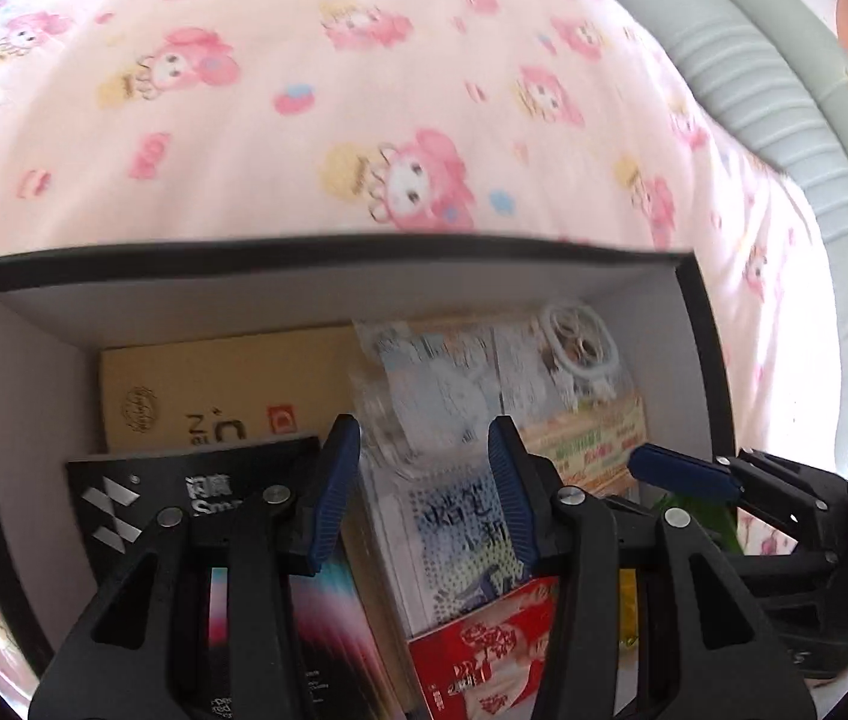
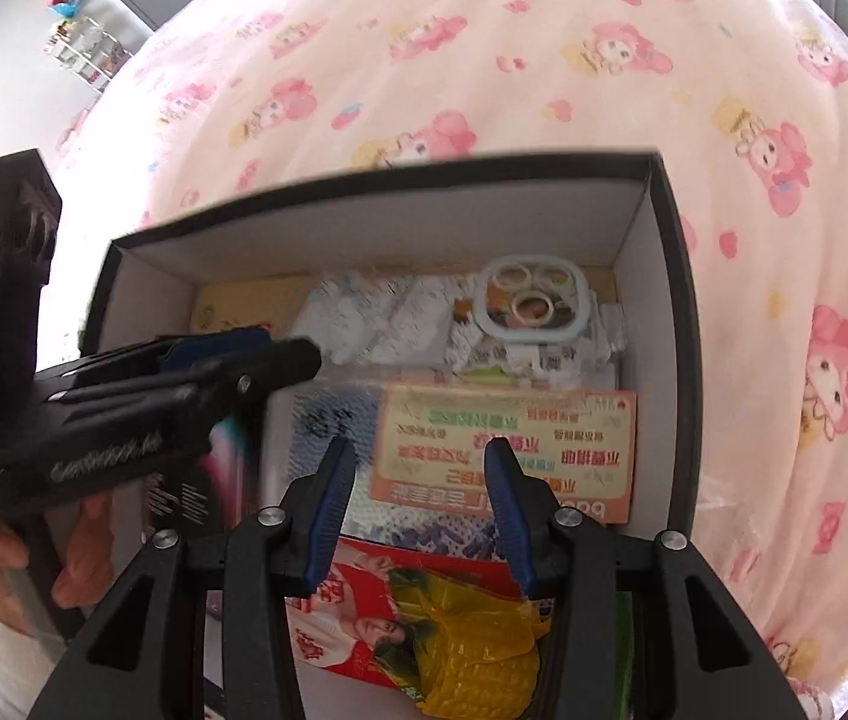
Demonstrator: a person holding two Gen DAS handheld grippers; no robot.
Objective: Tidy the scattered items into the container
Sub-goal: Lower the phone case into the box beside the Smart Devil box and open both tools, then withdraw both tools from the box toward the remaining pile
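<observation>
Both grippers, left [image 1: 424,480] and right [image 2: 417,498], over box [image 1: 327,255] on bed [image 1: 363,90]; fingers part-open, empty. Items [image 2: 508,450] piled inside. Risk: descending fingers snag loose packets, tip box.

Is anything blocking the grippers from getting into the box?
No. The black box has no lid on, and both the left hand-held gripper and the right hand-held gripper hang over the items inside with empty jaws.
</observation>
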